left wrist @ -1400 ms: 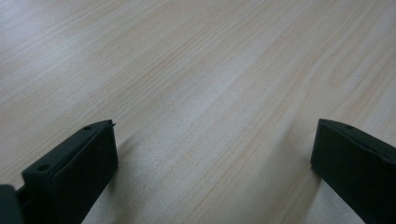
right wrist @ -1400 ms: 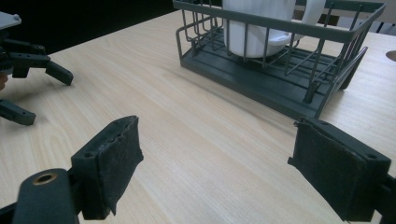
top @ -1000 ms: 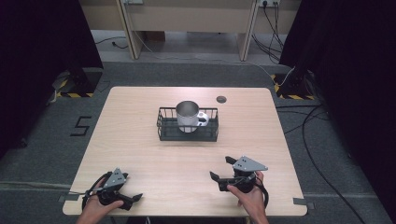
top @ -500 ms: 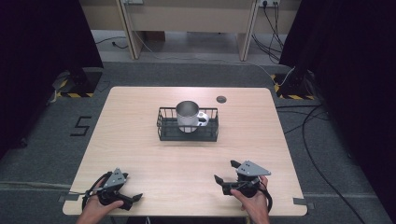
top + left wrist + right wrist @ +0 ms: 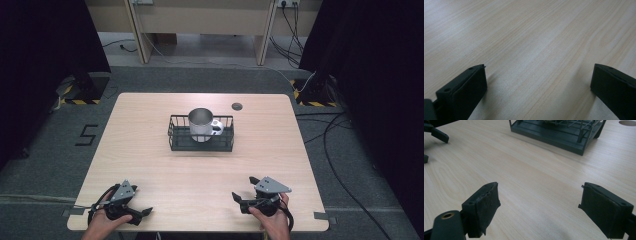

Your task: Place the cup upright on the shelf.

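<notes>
A metal mug (image 5: 201,124) stands upright inside a black wire basket (image 5: 200,146) at the middle of the wooden table (image 5: 150,165). Both grippers rest near the table's front edge, each held by a hand. My left gripper (image 5: 142,215) is at the front left; in the left gripper view its jaws (image 5: 537,82) stand wide apart over bare wood. My right gripper (image 5: 243,188) is at the front right, open, with nothing between its jaws (image 5: 539,205). The basket (image 5: 559,137) lies well ahead of it, and the left gripper's jaw (image 5: 439,135) shows at the upper left.
A small dark round hole (image 5: 237,106) sits in the tabletop behind the basket, also seen as the hole (image 5: 627,122) in the right gripper view. Bare wood stretches between the grippers and the basket. Cables and desk legs lie on the floor beyond the table.
My right gripper has drifted slightly toward the table's front edge. The left gripper, basket and mug have stayed put.
</notes>
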A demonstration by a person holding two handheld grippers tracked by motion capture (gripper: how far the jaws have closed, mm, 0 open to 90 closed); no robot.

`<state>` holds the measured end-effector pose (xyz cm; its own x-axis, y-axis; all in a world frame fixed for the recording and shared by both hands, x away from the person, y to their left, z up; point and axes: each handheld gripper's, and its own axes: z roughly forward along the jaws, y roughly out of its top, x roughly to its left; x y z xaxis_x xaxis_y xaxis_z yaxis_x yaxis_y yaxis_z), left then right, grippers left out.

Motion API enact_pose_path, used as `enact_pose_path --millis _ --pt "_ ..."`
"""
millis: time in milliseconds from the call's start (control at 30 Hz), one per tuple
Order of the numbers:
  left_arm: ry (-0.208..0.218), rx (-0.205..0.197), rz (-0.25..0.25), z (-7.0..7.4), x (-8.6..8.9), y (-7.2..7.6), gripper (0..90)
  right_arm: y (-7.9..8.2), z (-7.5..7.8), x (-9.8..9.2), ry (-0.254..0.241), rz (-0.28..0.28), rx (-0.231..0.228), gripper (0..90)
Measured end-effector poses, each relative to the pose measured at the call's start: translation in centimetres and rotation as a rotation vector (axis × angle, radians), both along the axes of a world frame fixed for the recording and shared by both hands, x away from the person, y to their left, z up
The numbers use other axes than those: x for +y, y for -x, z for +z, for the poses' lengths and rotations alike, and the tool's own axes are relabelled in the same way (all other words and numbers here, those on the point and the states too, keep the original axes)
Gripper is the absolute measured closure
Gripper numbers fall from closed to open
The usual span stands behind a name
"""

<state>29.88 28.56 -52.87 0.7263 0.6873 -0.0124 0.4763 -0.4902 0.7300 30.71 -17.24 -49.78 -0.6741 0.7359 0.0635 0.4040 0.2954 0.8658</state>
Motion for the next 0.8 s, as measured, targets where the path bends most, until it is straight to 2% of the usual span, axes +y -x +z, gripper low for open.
enact_pose_path --millis 367,500,800 --pt "0.000 0.000 0.000 0.0 0.0 0.0 0.0 0.6 -0.5 0.1 0.029 0.015 0.026 15.3" --pt "0.000 0.000 0.000 0.0 0.0 0.0 0.0 0.9 -0.9 0.3 0.019 0.043 0.039 15.4" --pt "0.001 0.000 0.000 0.0 0.0 0.0 0.0 1.4 -1.4 -0.1 0.020 0.029 0.058 15.4"
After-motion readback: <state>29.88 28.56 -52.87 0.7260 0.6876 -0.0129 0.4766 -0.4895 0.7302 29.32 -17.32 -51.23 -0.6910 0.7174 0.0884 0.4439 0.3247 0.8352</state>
